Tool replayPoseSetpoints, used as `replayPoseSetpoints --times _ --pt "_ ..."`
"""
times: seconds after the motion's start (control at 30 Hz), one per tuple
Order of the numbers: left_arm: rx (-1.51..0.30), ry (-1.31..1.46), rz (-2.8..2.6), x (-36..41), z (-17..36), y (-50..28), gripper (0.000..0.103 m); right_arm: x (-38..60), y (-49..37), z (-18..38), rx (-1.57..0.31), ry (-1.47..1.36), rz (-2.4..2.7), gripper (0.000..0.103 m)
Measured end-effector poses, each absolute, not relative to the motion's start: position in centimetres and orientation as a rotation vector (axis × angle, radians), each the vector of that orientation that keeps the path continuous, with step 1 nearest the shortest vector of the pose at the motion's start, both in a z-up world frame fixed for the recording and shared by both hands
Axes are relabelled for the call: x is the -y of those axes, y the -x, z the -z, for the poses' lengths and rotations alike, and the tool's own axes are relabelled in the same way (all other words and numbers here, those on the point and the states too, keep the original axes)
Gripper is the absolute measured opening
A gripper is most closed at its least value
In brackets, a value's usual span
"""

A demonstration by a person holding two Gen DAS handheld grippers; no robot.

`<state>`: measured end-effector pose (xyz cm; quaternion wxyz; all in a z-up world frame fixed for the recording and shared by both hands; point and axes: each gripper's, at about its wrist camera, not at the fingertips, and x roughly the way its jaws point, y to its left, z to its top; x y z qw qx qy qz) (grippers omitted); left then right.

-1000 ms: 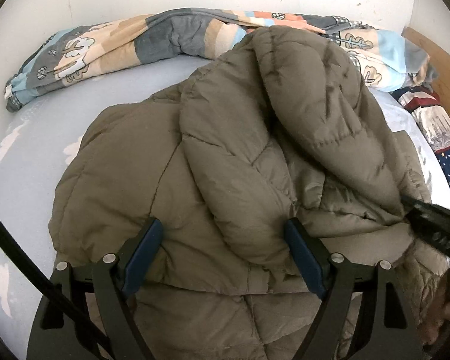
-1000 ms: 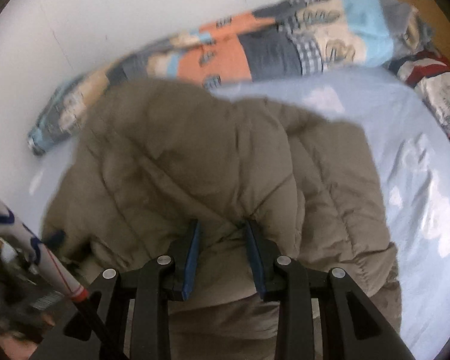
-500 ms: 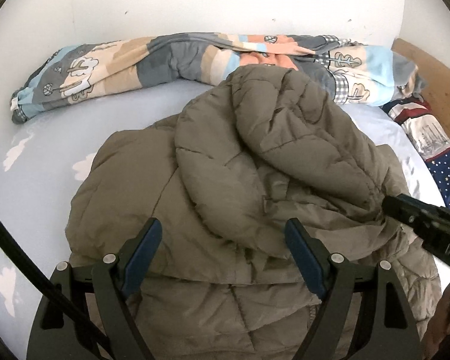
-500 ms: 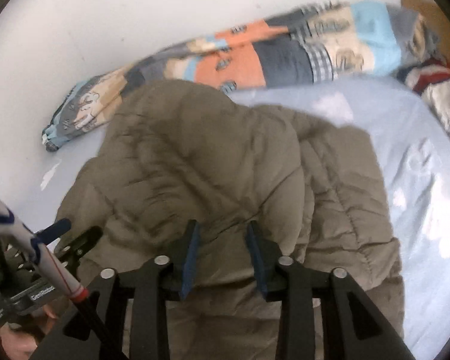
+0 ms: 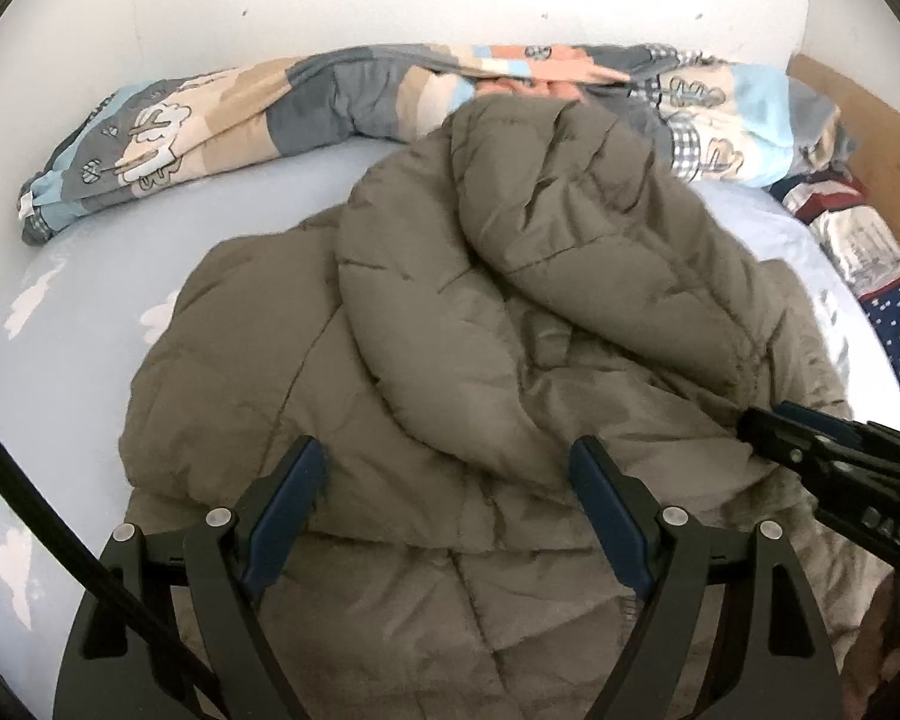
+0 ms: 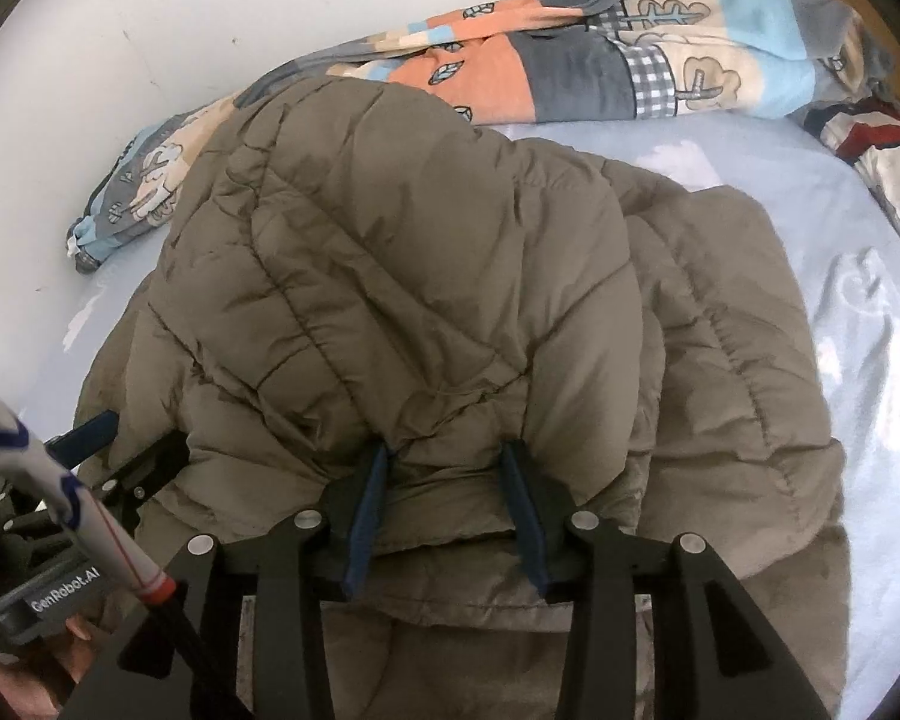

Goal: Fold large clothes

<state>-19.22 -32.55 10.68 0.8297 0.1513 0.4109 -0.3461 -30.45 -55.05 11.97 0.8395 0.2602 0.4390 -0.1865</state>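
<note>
Quilted jacket (image 6: 426, 276): on bed, long axis running toward rolled blanket (image 6: 570, 60). Right gripper (image 6: 447, 504) clamps its near fold; left gripper (image 5: 444, 504), jaws spread, empty alongside.

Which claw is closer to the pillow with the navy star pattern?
Right. The right claw sits on the jacket's edge just short of the pillow; the left claw is open farther over, mid-jacket.

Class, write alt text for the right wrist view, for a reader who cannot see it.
The right gripper pinches a fold of a puffy olive-brown jacket heaped on a pale blue bed sheet. A rolled patchwork quilt lies along the white wall behind, and the left gripper shows at the jacket's left edge.
</note>
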Motion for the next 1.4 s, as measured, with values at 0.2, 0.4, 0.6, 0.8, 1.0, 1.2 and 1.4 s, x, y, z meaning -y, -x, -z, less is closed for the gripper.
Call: replayPoseSetpoints --times 0.2,0.4,0.6,0.8,1.0,1.2,1.4 --pt "-0.787 -0.326 0.765 31.0 -13.9 22.2 0.083 53.0 34.5 -15.4 -0.906 -0.536 0.378 0.052" --pt "-0.714 -0.356 0.790 26.8 -16.1 27.1 0.083 49.9 41.3 -17.6 -0.898 -0.548 0.388 0.057" --pt "-0.710 -0.331 0.783 21.1 -16.9 32.7 0.083 45.5 47.0 -17.8 -0.902 -0.575 0.373 0.060" --pt "-0.803 -0.329 0.703 15.2 -14.1 37.7 0.083 40.6 51.2 -16.1 -0.950 -0.541 0.353 0.063" --pt "-0.895 -0.309 0.556 10.8 -10.4 37.9 0.083 38.0 54.0 -14.9 -0.972 -0.482 0.372 0.063" --pt "-0.914 -0.339 0.451 10.0 -7.3 35.8 0.083 39.1 55.8 -13.8 -0.981 -0.514 0.430 0.065" --pt "-0.857 -0.417 0.429 10.4 -5.0 36.7 0.085 39.3 56.6 -11.7 -1.032 -0.480 0.461 0.066"
